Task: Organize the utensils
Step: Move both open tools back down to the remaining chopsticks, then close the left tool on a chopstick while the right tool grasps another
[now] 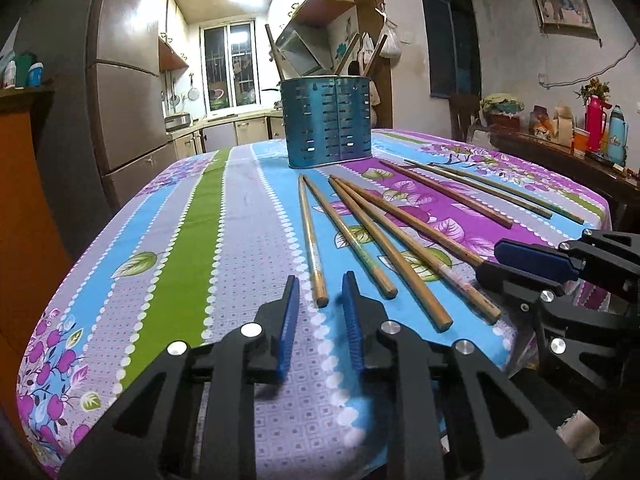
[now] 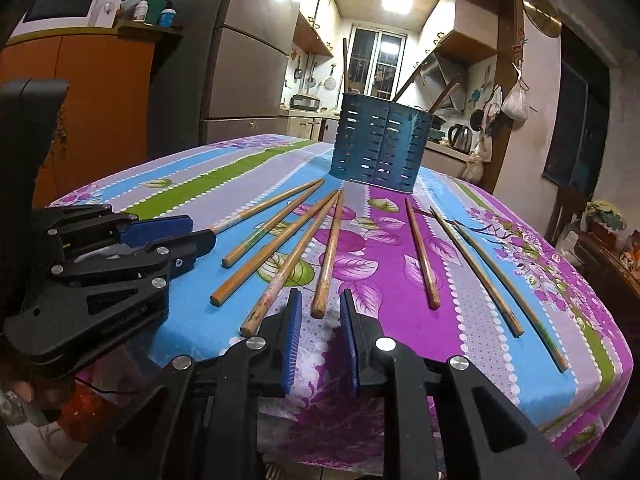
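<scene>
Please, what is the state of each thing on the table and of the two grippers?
Blue slotted metal utensil holder: upright, some wooden sticks inside.
Eight wooden chopsticks: lying flat on the floral tablecloth.
Left gripper: slightly open around one chopstick's near end.
Right gripper: slightly open around another chopstick's near end.

Near ends of the chopsticks hidden behind the left hand-held gripper in the right wrist view, so contact impossible to judge. Lower lengths of the sticks standing in the blue slotted holder concealed by its wall. Rear bodies of both grippers cut off by the bottom edges. Near edge of the bench covered by the gripper frames. Small bottles on the orange cabinet too small to read.
</scene>
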Available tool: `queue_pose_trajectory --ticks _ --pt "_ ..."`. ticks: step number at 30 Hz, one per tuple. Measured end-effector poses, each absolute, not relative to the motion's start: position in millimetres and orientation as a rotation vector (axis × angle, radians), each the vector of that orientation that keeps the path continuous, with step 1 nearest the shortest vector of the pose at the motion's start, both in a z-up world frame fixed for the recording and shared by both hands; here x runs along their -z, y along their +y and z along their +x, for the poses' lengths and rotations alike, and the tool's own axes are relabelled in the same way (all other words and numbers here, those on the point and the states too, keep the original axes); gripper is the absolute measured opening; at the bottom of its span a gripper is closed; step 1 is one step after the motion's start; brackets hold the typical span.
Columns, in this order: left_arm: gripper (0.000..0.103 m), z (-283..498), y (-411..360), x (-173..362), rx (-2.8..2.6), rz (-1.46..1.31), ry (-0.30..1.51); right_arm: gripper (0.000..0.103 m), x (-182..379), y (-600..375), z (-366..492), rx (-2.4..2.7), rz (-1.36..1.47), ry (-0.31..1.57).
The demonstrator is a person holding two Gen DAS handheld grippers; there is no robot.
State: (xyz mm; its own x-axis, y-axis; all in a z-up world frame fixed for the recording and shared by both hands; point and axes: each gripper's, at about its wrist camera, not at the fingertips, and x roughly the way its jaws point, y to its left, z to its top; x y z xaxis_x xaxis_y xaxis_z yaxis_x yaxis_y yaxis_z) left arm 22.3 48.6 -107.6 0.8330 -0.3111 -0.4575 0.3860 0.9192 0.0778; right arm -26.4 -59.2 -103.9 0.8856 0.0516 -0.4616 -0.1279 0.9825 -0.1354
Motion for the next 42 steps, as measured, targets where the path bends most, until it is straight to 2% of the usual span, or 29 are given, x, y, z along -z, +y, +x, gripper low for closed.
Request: queue_pose_trajectory --ticks 12,21,42 --pt "0.013 21.9 49.2 108.8 0.397 0.147 0.444 0.008 104.7 -58.6 -24.9 -0.100 -0.118 0.488" --pt "0.007 25.0 50.0 107.6 0.414 0.123 0.467 0.008 102.7 -63.5 -24.5 -0.103 -0.107 0.504" --pt "0.005 17.0 46.4 94.4 0.346 0.079 0.546 0.007 72.9 -104.6 -36.8 -0.153 -0.092 0.471"
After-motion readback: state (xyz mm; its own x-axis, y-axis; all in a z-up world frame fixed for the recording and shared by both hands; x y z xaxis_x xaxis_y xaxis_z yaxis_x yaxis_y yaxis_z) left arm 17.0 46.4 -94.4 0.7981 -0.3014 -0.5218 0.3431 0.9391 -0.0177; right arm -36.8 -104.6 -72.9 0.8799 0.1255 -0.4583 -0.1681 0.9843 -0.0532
